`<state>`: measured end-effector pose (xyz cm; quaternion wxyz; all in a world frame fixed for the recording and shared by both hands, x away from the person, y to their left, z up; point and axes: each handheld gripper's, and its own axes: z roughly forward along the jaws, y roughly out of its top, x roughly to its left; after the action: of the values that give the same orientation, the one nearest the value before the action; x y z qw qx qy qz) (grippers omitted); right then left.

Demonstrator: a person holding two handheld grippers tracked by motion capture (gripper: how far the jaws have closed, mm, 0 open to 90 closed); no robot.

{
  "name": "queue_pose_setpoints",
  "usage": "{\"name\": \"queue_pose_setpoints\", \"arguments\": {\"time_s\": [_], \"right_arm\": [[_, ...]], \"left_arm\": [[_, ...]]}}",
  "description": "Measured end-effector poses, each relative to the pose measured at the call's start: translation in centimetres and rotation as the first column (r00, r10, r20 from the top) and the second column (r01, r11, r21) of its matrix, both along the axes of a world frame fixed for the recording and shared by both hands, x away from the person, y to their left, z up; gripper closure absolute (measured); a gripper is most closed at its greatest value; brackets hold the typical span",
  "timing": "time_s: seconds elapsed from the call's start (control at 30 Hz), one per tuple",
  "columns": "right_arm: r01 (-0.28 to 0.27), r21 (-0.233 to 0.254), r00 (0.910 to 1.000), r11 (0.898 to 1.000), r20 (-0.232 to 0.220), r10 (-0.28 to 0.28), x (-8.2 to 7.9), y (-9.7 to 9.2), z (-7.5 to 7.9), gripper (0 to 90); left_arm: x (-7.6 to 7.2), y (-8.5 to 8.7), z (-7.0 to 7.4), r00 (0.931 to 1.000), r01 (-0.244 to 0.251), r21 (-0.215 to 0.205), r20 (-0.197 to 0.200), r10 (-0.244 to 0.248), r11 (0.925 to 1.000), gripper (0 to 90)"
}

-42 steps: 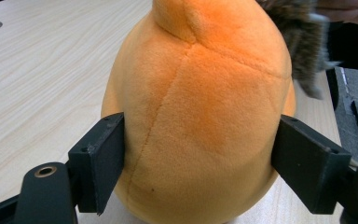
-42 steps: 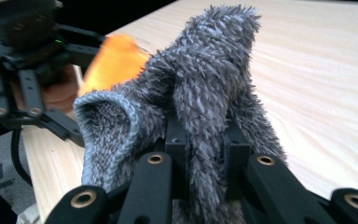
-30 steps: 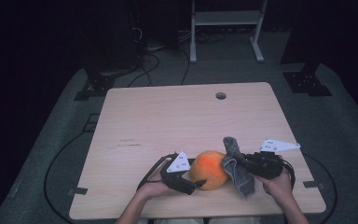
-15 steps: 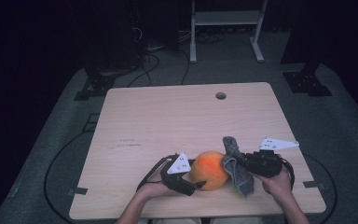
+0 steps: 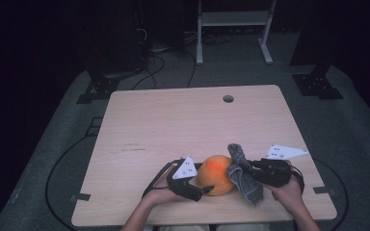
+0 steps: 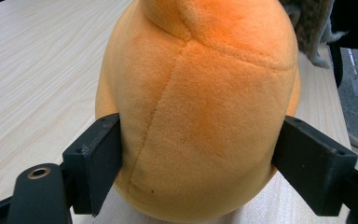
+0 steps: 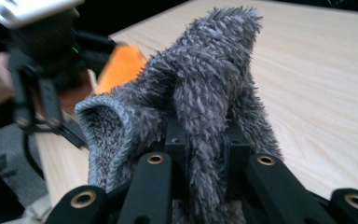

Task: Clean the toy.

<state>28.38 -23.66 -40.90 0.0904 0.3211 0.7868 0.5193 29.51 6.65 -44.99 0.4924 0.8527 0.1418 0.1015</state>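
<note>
Left gripper point(image 6: 200, 172) jaws just eased wider, yet both pads point(image 6: 98, 163) touching orange plush point(image 6: 196, 107) flanks: grip slackened, not let go. Hands otherwise unmoved from a second ago. Likely mid-wipe, plush steadied for rubbing. Plush on table point(image 5: 183, 120) near front edge, between both grippers. Right gripper point(image 7: 205, 154) clenched on cloth point(image 7: 200, 93), fold pinched tight, rest draped against plush right side. Plush: egg-shaped, short fleece, stitched seams, soft under pressure. Cloth: grey, shaggy microfibre, limp. Tabletop: pale wood grain, smooth.
</note>
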Motion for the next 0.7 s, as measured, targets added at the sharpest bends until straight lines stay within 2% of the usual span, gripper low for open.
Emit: {"name": "queue_pose_setpoints", "arguments": {"time_s": [0.1,0.17,0.23,0.3,0.37,0.43,0.5,0.57,0.63,0.7], "right_arm": [[0.03,0.015,0.9984,0.999,-0.049,-0.029,0.7,-0.6,-1.1,76.4],[0.07,-0.02,0.9954,0.997,-0.064,-0.071,1.1,-1.2,-1.5,76.7],[0.089,-0.019,0.9932,0.996,-0.074,-0.09,1.1,-1.8,-1.7,77.0],[0.073,0.008,0.995,0.997,-0.068,-0.073,0.9,-2.0,-1.4,77.0],[0.042,0.057,0.9985,0.998,-0.038,-0.04,0.5,-1.6,-0.4,77.0],[0.015,0.073,0.9998,0.997,-0.011,-0.014,0.2,-0.8,0.3,76.9],[-0.002,0.068,1.0,0.998,0.003,0.002,0.0,-0.2,0.6,76.8],[-0.017,0.041,0.9998,0.999,-0.005,0.017,-0.2,0.4,0.4,76.8],[-0.035,0.046,0.9989,0.998,-0.028,0.037,-0.1,0.4,0.0,76.9],[-0.052,0.022,0.9983,0.998,-0.027,0.053,-0.1,0.2,0.0,77.0]], "left_arm": [[0.2,0.0,0.1,0.9998,-0.021,-0.006,-0.008,0.021,0.9998,18.8],[0.2,-0.1,0.1,0.9994,-0.029,-0.011,-0.019,0.029,0.9995,18.8],[0.2,-0.1,0.1,0.9993,-0.03,-0.009,-0.022,0.03,0.9995,18.8],[0.2,-0.1,0.0,0.9993,-0.031,-0.008,-0.021,0.031,0.9995,18.8],[0.1,-0.2,0.0,0.9996,-0.025,-0.006,-0.015,0.025,0.9997,19.1],[-0.1,-0.4,0.0,1.0,-0.005,-0.002,-0.003,0.005,1.0,19.4],[-0.4,-0.6,0.1,0.9994,0.029,0.014,0.019,-0.029,0.9995,19.1],[-0.6,-0.7,0.2,0.9982,0.051,0.03,0.029,-0.052,0.9983,16.5],[-0.6,-0.6,0.4,0.9972,0.063,0.042,0.037,-0.065,0.9971,15.0],[-0.3,-0.2,1.0,0.9985,0.054,0.002,0.009,-0.054,0.9985,12.7]]}}
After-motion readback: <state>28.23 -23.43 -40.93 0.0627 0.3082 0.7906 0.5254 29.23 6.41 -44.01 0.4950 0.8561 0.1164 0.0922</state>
